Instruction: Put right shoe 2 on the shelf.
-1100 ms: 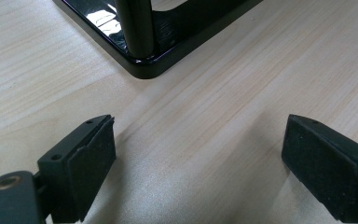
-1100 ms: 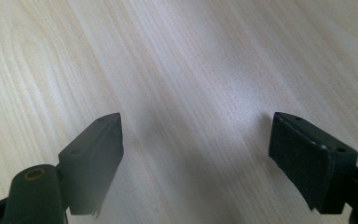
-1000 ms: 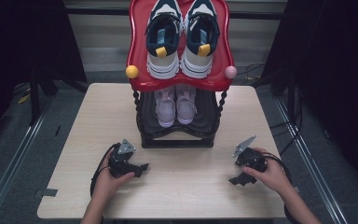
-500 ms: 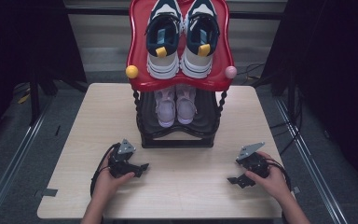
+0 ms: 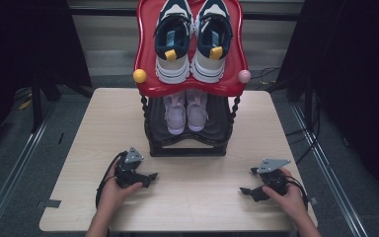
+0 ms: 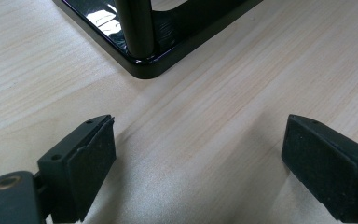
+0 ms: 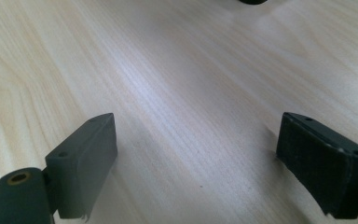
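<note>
Both grippers sit low on the wooden worktop [image 5: 192, 197], left gripper [image 5: 150, 177] near the shoe rack's [image 5: 187, 148] front-left corner, right gripper [image 5: 249, 181] well off to its right. Fingers on both spread wide, nothing between them but bare wood. Rack: sneakers [image 5: 190, 39] on the red top tray [image 5: 145, 64], pale pink pair [image 5: 185, 111] on the black shelf below.

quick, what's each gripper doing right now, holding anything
left gripper: open, holding nothing, low over the table near the shoe rack.
right gripper: open, holding nothing, low over the table.
</note>
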Tool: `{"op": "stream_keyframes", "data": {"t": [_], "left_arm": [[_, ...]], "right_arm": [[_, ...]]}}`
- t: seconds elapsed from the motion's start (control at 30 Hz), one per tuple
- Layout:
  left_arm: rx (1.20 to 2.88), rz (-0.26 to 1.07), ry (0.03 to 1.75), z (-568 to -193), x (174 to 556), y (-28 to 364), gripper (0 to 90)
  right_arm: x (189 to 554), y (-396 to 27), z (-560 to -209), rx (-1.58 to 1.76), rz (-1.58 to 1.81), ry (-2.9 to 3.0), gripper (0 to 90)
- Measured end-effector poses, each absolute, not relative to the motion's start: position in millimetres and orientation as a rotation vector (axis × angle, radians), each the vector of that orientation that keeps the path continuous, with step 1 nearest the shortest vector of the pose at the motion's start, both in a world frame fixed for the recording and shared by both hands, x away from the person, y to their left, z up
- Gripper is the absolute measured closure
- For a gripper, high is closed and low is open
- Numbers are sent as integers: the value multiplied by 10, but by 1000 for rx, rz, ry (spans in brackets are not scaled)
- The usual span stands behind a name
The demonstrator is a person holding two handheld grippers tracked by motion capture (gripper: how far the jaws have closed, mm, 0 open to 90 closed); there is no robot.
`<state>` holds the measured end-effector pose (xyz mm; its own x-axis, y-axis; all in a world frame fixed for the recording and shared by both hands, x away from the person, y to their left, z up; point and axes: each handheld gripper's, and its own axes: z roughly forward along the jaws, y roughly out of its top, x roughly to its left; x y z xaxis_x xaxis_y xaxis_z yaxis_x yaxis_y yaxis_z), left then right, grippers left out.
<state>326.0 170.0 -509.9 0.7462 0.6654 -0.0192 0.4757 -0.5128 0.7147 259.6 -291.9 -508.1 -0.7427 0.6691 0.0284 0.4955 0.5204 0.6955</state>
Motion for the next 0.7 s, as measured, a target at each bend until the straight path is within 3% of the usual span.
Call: {"op": "stream_keyframes", "data": {"t": [0.7], "left_arm": [[2212,336,852,-5099,3258,1700,94]], "right_arm": [[2576,-2923,-5114,994,1070,2473,112]]}}
